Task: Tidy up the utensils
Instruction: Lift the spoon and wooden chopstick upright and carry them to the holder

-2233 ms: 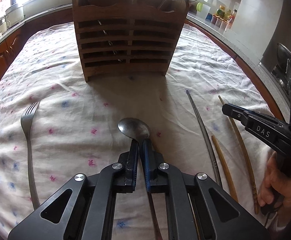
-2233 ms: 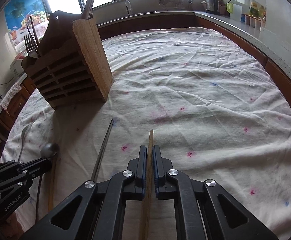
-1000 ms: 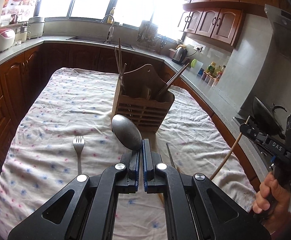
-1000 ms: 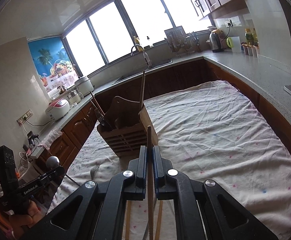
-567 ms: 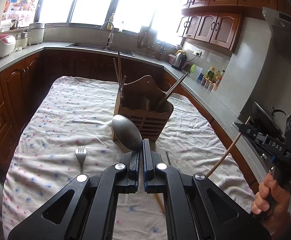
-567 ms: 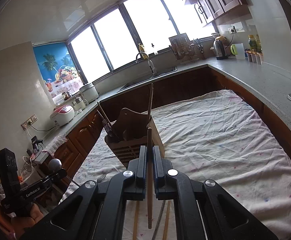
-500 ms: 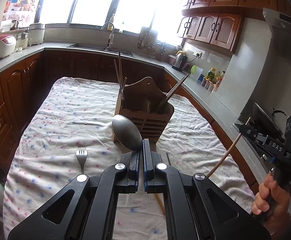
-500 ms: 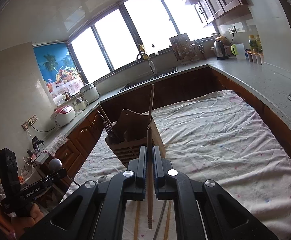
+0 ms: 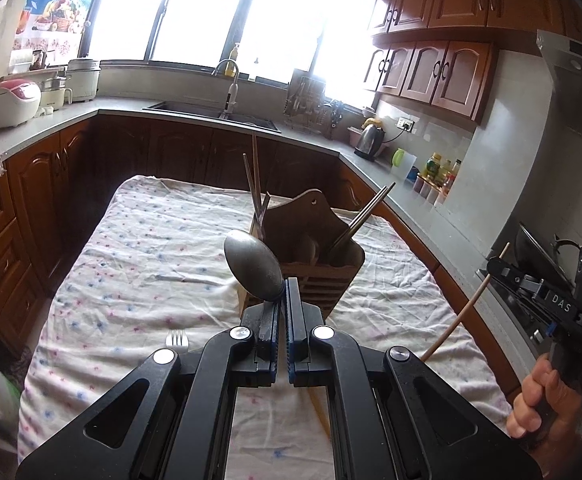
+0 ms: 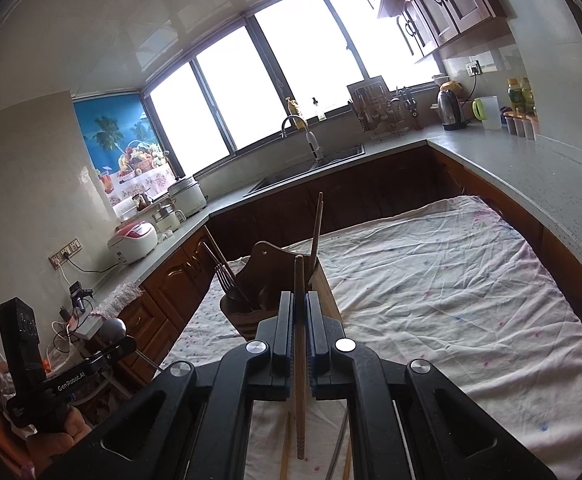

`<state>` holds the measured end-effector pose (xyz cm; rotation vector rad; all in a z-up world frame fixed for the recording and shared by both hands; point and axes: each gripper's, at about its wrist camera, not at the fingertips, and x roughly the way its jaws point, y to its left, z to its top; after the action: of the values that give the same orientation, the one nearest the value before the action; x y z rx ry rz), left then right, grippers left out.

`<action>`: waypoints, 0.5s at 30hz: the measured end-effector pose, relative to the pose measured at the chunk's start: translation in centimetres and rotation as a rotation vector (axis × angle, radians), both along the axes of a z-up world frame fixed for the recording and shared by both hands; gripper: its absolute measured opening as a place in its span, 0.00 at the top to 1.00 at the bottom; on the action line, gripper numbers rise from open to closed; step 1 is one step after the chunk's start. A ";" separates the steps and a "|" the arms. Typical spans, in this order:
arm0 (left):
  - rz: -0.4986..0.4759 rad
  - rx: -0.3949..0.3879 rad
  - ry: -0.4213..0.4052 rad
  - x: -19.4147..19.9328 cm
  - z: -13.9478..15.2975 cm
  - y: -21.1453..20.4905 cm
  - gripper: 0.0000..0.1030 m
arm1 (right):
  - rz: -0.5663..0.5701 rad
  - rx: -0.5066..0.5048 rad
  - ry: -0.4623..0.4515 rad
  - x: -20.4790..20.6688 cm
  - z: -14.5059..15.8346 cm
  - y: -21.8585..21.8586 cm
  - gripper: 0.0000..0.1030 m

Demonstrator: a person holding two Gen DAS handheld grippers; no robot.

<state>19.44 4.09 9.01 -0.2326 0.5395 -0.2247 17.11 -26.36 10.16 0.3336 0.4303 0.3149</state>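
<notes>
Left wrist view: the left gripper (image 9: 282,292) is clamped tight on the neck of a metal spoon (image 9: 253,264), bowl raised above the cloth-covered table (image 9: 139,264). The wooden utensil holder (image 9: 315,256) stands on the table beyond it. A fork (image 9: 177,337) lies on the cloth at lower left. At right, the right gripper (image 9: 497,269) grips a wooden chopstick (image 9: 465,312).

Right wrist view: the right gripper (image 10: 299,304) is closed on the wooden chopstick (image 10: 299,344), held upright, clear of the table (image 10: 451,280). The utensil holder (image 10: 275,280) stands just beyond. More chopsticks (image 10: 287,446) lie on the cloth below.
</notes>
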 end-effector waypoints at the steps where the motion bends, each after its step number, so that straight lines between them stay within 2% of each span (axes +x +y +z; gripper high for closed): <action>1: 0.004 0.005 -0.007 0.3 0.3 0.0 0.98 | 0.000 0.003 -0.004 0.2 0.1 0.0 0.95; 15: 0.044 0.032 -0.111 5.8 3.8 -0.1 0.98 | -0.026 0.015 -0.106 4.4 4.0 0.0 0.95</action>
<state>25.29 4.00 12.85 -0.1991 0.4276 -0.1845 21.54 -26.37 14.15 0.3355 0.3190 0.3088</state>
